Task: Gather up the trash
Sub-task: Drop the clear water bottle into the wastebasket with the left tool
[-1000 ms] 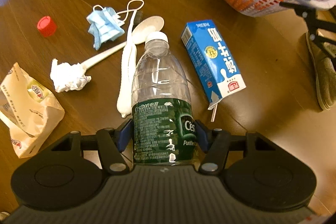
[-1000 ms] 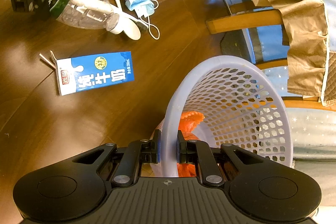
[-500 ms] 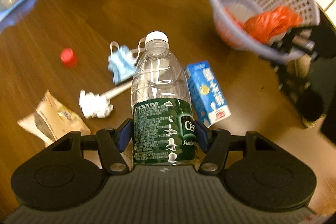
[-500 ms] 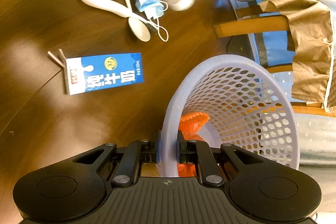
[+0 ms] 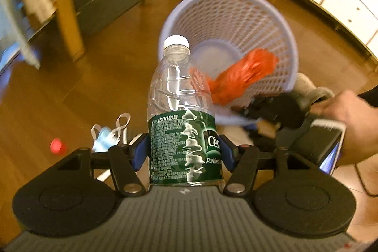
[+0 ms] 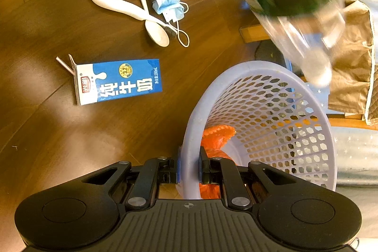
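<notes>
My left hand-held gripper (image 5: 184, 152) is clamped on the bottle (image 5: 183, 115), cap toward the basket's (image 5: 290, 44) mouth. My right hand-held gripper (image 6: 189, 169) pinches the basket rim tight. An orange bag (image 5: 241, 77) lies inside; the blurred bottle looks above the basket.

left tongs (image 5: 184, 152) clamped, right tongs (image 6: 189, 169) pinched shut

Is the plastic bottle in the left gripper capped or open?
Capped. The bottle, clamped in the left gripper, has its white cap on; its clear body looks empty.
</notes>
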A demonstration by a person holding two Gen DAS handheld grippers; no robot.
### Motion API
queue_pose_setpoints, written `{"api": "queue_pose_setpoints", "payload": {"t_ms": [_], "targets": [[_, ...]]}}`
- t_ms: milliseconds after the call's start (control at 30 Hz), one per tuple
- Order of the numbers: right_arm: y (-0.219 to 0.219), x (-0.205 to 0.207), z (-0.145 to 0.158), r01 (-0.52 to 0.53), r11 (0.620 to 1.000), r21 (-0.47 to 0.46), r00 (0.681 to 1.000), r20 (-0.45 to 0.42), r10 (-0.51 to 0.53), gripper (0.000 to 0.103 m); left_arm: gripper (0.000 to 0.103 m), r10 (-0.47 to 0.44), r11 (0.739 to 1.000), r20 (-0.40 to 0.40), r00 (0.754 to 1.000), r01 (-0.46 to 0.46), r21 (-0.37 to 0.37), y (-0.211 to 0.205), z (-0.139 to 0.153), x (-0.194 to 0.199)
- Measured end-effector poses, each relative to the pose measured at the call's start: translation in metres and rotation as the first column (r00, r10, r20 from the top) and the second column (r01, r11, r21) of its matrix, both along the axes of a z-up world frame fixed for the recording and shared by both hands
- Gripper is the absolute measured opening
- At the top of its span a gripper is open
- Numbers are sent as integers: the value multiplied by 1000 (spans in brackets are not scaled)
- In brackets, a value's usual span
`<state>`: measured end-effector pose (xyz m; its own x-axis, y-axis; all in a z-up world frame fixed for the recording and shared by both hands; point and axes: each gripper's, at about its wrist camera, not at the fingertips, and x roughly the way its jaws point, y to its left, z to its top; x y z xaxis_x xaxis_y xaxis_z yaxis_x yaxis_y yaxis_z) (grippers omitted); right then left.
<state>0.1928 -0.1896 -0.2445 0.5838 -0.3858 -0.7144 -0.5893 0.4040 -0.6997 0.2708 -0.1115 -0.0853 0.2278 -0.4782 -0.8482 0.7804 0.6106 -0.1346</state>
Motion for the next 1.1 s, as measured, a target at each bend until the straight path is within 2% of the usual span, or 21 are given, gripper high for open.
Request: {"api": "queue_pose_setpoints", "payload": {"t_ms": [167, 433, 533, 600, 767, 900, 1100], "targets": [[-1, -1, 0, 2, 1000, 5, 1000, 7, -2, 9, 57, -62, 998, 9, 998, 62, -21, -32, 6, 9], [-6, -10, -2, -3, 1000, 8, 1000, 4, 3, 9, 58, -115, 993, -2, 993, 115, -14, -66, -8, 24], [-7, -11, -1, -1, 1000, 10, 1000, 4, 1, 9, 60, -133, 991, -20, 991, 132, -33, -77, -14, 31], [-7, -11, 0, 4, 1000, 12, 1000, 5, -4, 9, 67, -102, 994, -6, 995, 102, -36, -81, -15, 37], [-8, -9, 0, 13, 1000, 20, 1000, 5, -14, 9, 68, -41, 996, 25, 999, 43, -79, -70, -3, 46], [-8, -10, 0, 10, 1000, 16, 1000, 2, -11, 9, 68, 3, 997, 43, 999, 0, -74, -49, 2, 49], [-7, -8, 0, 16, 1000, 17, 1000, 4, -16, 10, 68, 79, 996, 28, 996, -78, -47, -9, 0, 51]]}}
